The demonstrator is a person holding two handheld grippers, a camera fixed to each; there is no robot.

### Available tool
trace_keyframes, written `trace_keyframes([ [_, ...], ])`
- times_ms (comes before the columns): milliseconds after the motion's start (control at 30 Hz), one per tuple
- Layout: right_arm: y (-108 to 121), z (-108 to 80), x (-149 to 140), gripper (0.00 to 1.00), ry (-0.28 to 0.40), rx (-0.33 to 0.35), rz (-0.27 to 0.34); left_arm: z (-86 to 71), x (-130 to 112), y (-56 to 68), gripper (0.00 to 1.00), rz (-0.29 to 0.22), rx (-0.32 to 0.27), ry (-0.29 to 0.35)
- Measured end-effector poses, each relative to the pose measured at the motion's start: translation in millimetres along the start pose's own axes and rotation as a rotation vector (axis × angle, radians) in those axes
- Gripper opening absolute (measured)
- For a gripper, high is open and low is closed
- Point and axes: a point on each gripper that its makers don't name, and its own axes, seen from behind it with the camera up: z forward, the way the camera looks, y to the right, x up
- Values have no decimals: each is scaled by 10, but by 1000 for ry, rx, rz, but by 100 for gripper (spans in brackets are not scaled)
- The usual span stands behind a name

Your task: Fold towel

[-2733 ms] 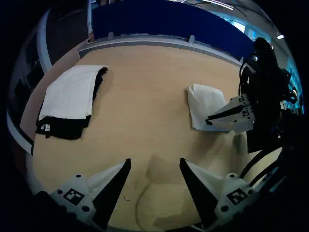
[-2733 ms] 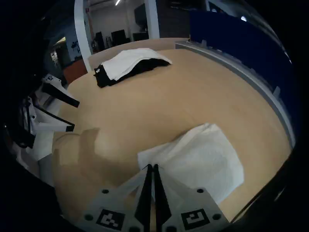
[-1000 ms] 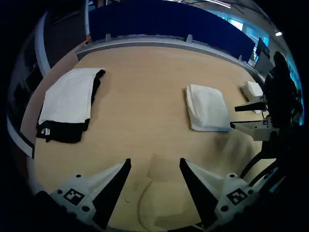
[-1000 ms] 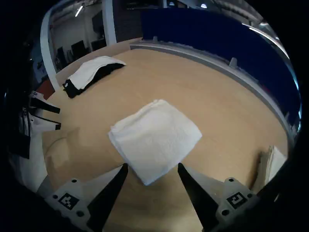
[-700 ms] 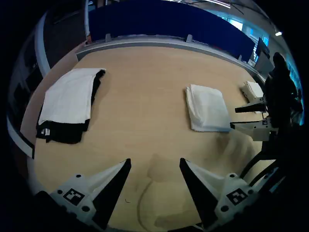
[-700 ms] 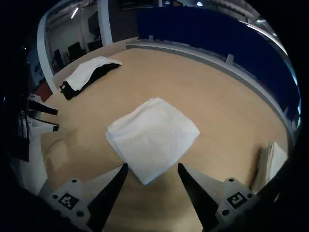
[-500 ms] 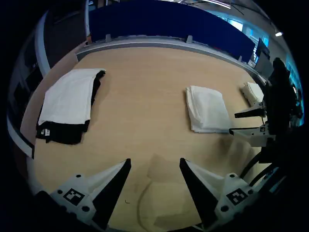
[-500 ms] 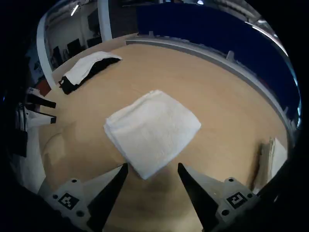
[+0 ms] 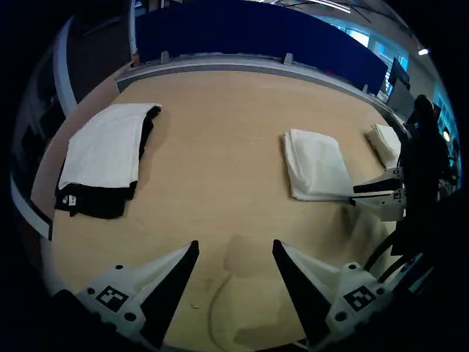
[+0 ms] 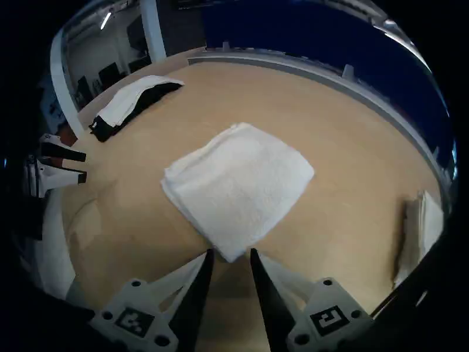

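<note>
— Where's the towel [image 10: 237, 188]?

— Flat on the table [image 9: 223, 117], folded into a thick white square. It lies about mid-table, well apart from the other cloths.

— And the right gripper [image 10: 231, 252]?

— Low over the wood at the towel's near corner. Its fingers stand a narrow gap apart, not closed, and the corner pokes in between the tips. Bare wood shows on each side of that corner, so they aren't pinching it.

— The left gripper [image 9: 234, 243]?

— Spread wide, with only bare table between its fingers. It hangs over the near side, well short of the towel.

— What's that on the far left?

— A pile [image 9: 102, 155]: a white cloth lying on a black one. The black sticks out along one side and at the near end.

— Anything else on there?

— A small stack [image 9: 384, 141] of folded white cloths by the right edge, beyond the right gripper. A blue divider [image 9: 246, 29] runs along the far edge.
</note>
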Motion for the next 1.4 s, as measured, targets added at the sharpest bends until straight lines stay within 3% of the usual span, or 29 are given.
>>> trace_keyframes([
  [233, -25, 29, -59, 44, -13, -2, 3, 3, 3, 1, 93, 0, -1, 1],
  [300, -26, 36, -57, 37, -12, -4, 5, 5, 2, 2, 93, 1, -2, 1],
  [367, 15, 52, -59, 22, -8, -23, 10, 9, -2, 3, 93, 2, -1, 0],
  [633, 22, 63, -49, 18, -4, -10, 39, 15, -7, -1, 93, 2, 0, 0],
  [767, 9, 54, -42, 6, -3, -2, 43, 9, -2, -5, 93, 4, 1, 0],
  [1100, 34, -24, 100, 3, 29, 0, 29, -17, 30, -6, 93, 4, 1, 2],
  [1400, 146, -277, 581, 2, 120, -15, -2, -36, 102, -2, 93, -1, -1, 15],
])
